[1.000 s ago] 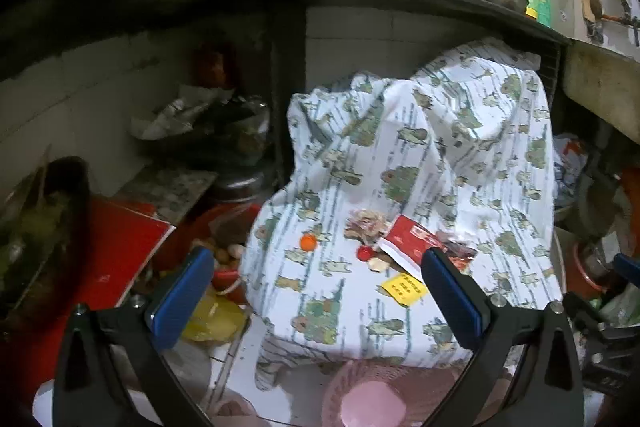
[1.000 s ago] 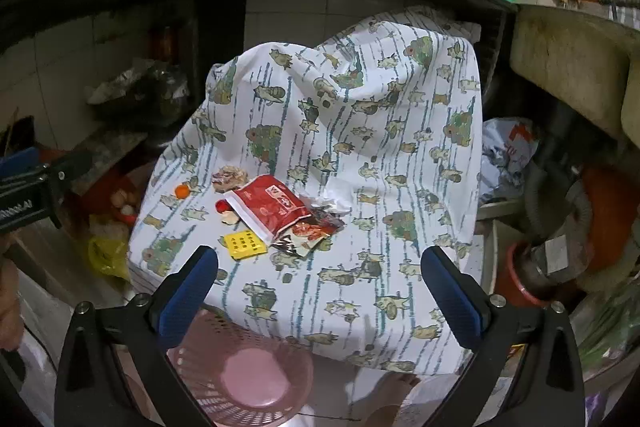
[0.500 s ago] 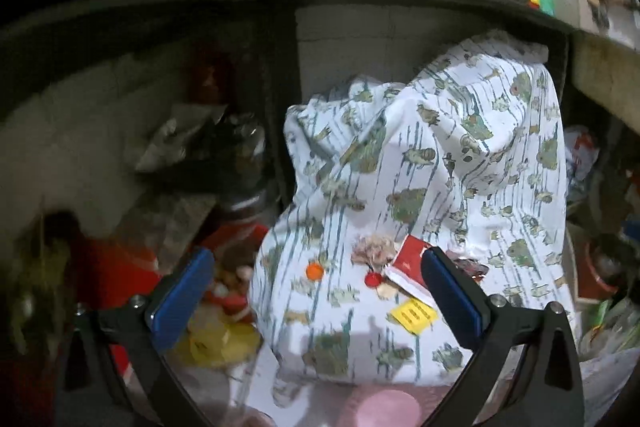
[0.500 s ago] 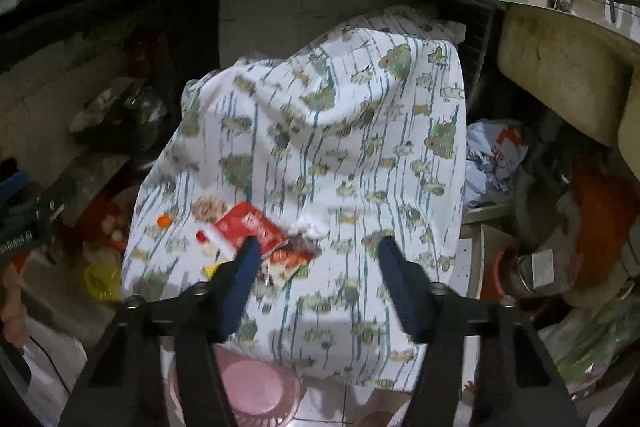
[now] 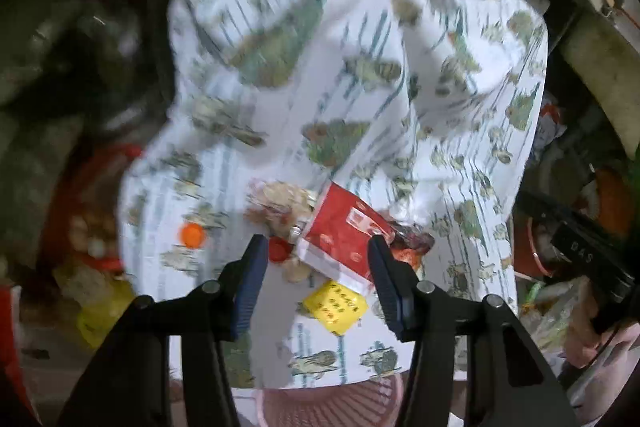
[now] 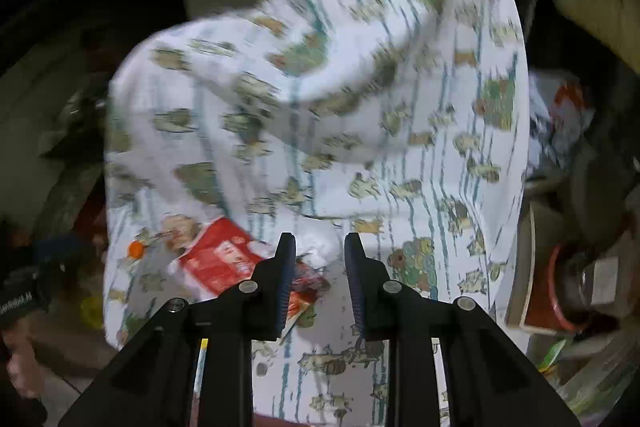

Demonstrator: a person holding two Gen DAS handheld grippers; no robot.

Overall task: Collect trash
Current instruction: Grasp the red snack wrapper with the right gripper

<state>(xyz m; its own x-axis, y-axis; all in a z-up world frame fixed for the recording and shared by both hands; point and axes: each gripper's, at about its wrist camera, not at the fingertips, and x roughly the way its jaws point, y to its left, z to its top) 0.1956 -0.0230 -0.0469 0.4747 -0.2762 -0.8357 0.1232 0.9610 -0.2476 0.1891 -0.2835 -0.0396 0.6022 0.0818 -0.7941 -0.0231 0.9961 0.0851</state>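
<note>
**Trash heap on printed cloth, both tongs over it**

Readable writing: the black body of the other tool, seen at the right edge of the left wrist view, carries pale letters that look like "DAS", partly legible. Yellow card (image 5: pixel 335 306) has rows of dark print, too blurred to read. Red packet (image 5: pixel 343 231) shows a small white label patch and pale round marks; text unreadable in either view.

Trash look: red packet is flat, glossy, white-edged, lying tilted. A crumpled dark-red wrapper (image 5: pixel 412 243) touches its right side. A beige crumpled wad (image 5: pixel 282 201) sits just beyond it to the left, with a red cap (image 5: pixel 279 250) and an orange cap (image 5: pixel 192 234) further left. All lie on a white cloth (image 5: pixel 360 99) printed with green-brown figures and teal stripes, draped over something bulky.

Left gripper (image 5: pixel 316 255): jaws about half open, holding nothing; the red packet's near edge lies between its blue pads, yellow card just below and between the fingers. Pink basket (image 5: pixel 332 407) shows under the cloth edge, beneath the fingers.

Right gripper (image 6: pixel 320 247): jaws narrowed to a small gap, nothing gripped. Red packet (image 6: pixel 220 259) lies just left of its left finger, dark-red wrapper (image 6: pixel 308 283) partly behind that finger, orange cap (image 6: pixel 136 249) far left. Both views are motion-blurred.
</note>
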